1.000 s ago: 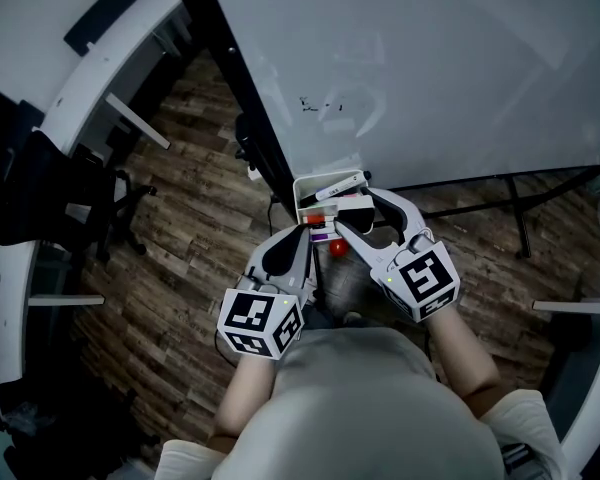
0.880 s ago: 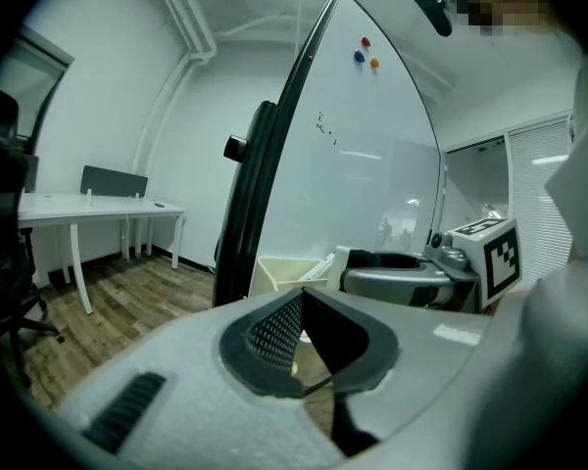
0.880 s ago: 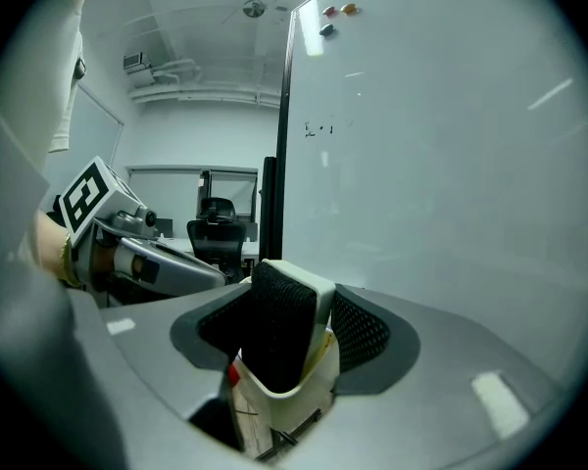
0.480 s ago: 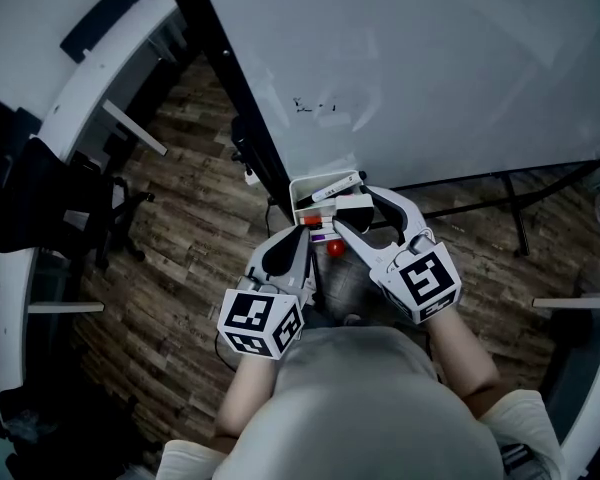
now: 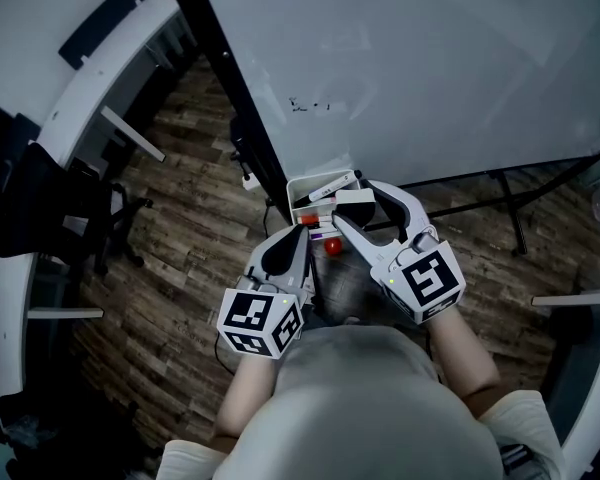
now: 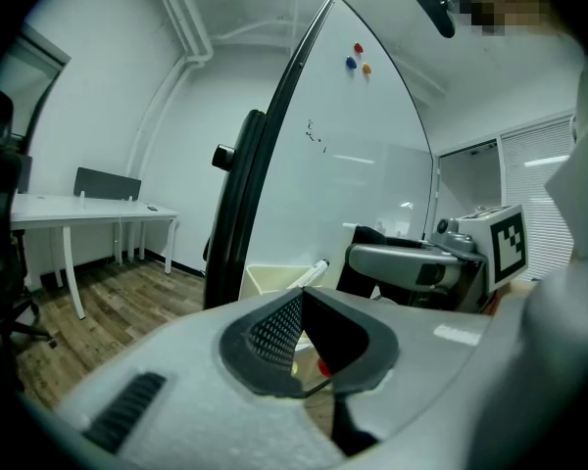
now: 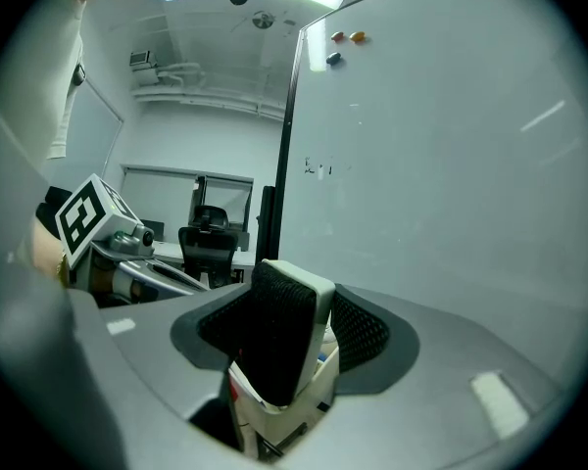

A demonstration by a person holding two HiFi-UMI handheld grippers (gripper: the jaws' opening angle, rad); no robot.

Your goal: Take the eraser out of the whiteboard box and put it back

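The eraser (image 5: 354, 200), with a white back and black felt, stands upright between the jaws of my right gripper (image 5: 356, 210), which is shut on it. In the right gripper view the eraser (image 7: 279, 336) hangs just above the white box (image 7: 296, 414). That box (image 5: 302, 184) hangs at the whiteboard's lower edge and holds a white marker (image 5: 327, 189). My left gripper (image 5: 306, 234) sits just below the box, shut and with nothing in it. In the left gripper view the box (image 6: 270, 280) and marker (image 6: 312, 271) lie ahead of the left gripper (image 6: 304, 352).
The whiteboard (image 5: 430, 68) fills the far side, with a black frame post (image 5: 235, 98) at its left and stand legs (image 5: 510, 203) on the wooden floor. A small red object (image 5: 332, 246) lies under the box. A black office chair (image 5: 50, 203) and white desks (image 5: 100, 78) stand at the left.
My right gripper has lifted the eraser a little higher over the box. The left gripper has kept still.
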